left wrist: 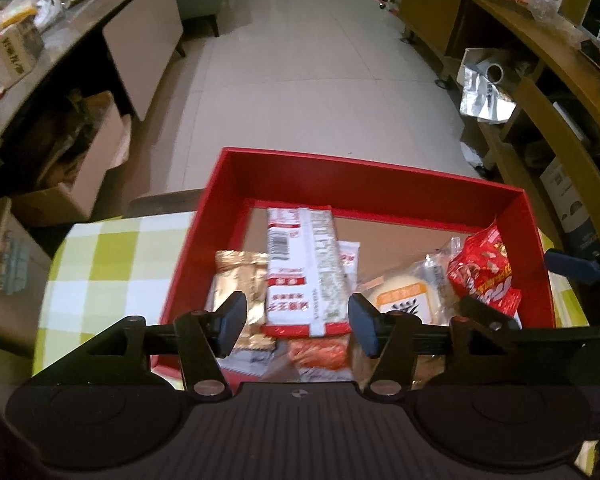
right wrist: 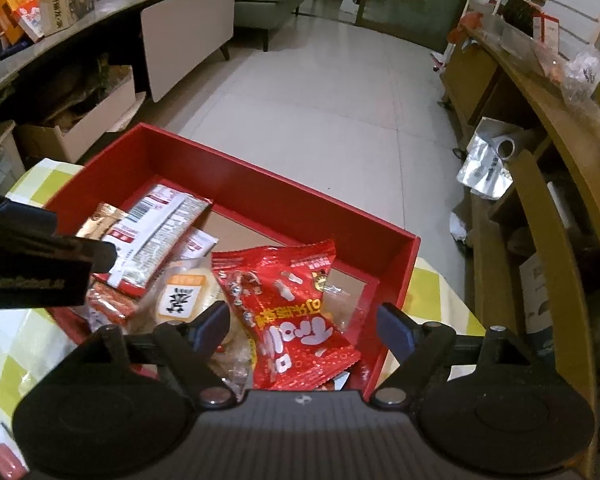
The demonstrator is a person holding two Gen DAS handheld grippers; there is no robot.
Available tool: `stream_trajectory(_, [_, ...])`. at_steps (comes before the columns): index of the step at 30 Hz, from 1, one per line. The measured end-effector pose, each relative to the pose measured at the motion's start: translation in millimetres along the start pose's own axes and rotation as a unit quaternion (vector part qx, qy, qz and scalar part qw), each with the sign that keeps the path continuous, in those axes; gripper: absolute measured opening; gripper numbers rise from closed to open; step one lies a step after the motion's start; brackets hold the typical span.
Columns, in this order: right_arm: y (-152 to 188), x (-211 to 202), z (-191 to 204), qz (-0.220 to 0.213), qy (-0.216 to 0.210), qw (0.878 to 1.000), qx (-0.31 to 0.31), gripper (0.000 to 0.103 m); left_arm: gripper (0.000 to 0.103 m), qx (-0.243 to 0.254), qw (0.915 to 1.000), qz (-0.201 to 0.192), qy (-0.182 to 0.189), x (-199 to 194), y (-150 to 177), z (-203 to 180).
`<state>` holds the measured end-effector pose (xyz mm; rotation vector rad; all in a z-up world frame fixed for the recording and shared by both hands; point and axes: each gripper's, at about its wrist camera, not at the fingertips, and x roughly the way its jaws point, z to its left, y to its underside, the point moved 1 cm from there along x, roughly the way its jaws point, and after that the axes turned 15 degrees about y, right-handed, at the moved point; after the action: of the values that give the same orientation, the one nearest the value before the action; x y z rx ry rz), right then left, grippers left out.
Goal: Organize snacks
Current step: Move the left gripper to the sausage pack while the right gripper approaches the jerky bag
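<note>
A red box (left wrist: 364, 184) (right wrist: 260, 192) sits on a green-and-white checked cloth (left wrist: 108, 264) and holds several snack packs. A white and red packet (left wrist: 300, 276) (right wrist: 156, 232) lies over a gold packet (left wrist: 238, 280) (right wrist: 100, 220). A round pale cake (left wrist: 404, 296) (right wrist: 184, 292) and a bright red packet (left wrist: 484, 276) (right wrist: 292, 312) lie to the right. My left gripper (left wrist: 298, 322) is open just above the white and red packet, empty. My right gripper (right wrist: 302, 326) is open above the bright red packet, empty. The left gripper's body shows at the left of the right wrist view (right wrist: 32, 264).
Open cardboard boxes (left wrist: 80, 168) (right wrist: 88, 116) stand on the floor to the left under a cluttered counter (left wrist: 28, 60). Wooden shelving (left wrist: 540, 100) (right wrist: 540, 160) with foil wrap (left wrist: 486, 92) runs along the right. Pale tiled floor (left wrist: 308, 72) lies beyond the box.
</note>
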<state>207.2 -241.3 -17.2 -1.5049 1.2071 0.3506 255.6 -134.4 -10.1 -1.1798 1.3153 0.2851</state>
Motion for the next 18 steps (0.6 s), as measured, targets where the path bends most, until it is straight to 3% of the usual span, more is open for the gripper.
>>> stream_trajectory(9, [-1.9, -27.7, 9.2, -0.012, -0.013, 1.000, -0.020, 0.087, 0.070, 0.011, 0.9997, 0.004, -0.022, -33.0, 17.7, 6.6])
stream_trajectory(18, [10.6, -60.7, 26.6, -0.017, -0.038, 0.998, -0.056, 0.087, 0.072, -0.003, 0.9982, 0.057, -0.020, -48.1, 78.5, 15.6])
